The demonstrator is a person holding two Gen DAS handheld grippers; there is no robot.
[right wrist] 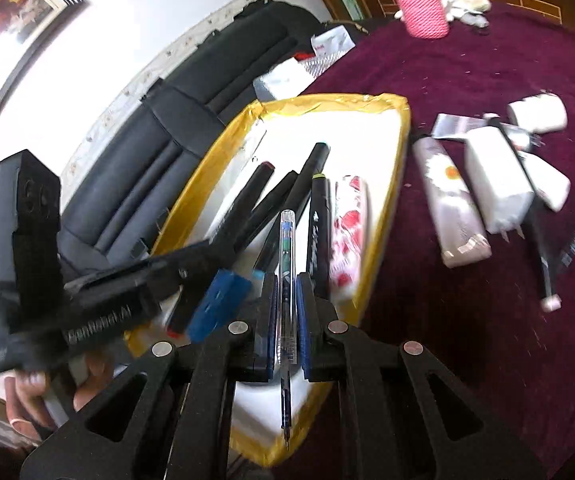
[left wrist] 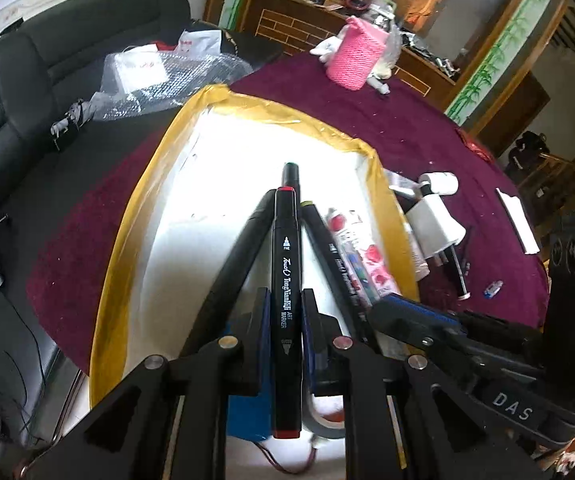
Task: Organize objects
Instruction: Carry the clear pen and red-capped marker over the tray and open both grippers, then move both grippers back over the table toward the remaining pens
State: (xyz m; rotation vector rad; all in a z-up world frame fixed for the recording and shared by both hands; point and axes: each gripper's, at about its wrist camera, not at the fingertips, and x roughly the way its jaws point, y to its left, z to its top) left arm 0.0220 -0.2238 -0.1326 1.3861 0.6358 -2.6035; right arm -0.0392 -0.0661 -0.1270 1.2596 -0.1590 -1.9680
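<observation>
1. Maroon cloth covers the worktop (left wrist: pixel 407 120) in the left wrist view; the left gripper (left wrist: pixel 285 320), jaws closed on a black art marker (left wrist: pixel 286 280), hangs over the yellow-rimmed white tray (left wrist: pixel 215 96).
2. Right wrist view: the right gripper (right wrist: pixel 286 312) clamps a clear pen (right wrist: pixel 287 272) above the tray's (right wrist: pixel 327 102) near right edge.

left gripper (right wrist: pixel 223 300): smeared by motion blur in the right wrist view, its lettering unreadable.
white chargers (right wrist: pixel 499 176): blurred near the tablecloth's right edge, outlines running together.
tape roll (left wrist: pixel 325 420): mostly hidden behind the red-capped marker (left wrist: pixel 286 280) and the finger pads.
blue block (left wrist: pixel 247 412): largely covered by the left finger.
pink holder (right wrist: pixel 423 0): top cut off by the frame edge.
</observation>
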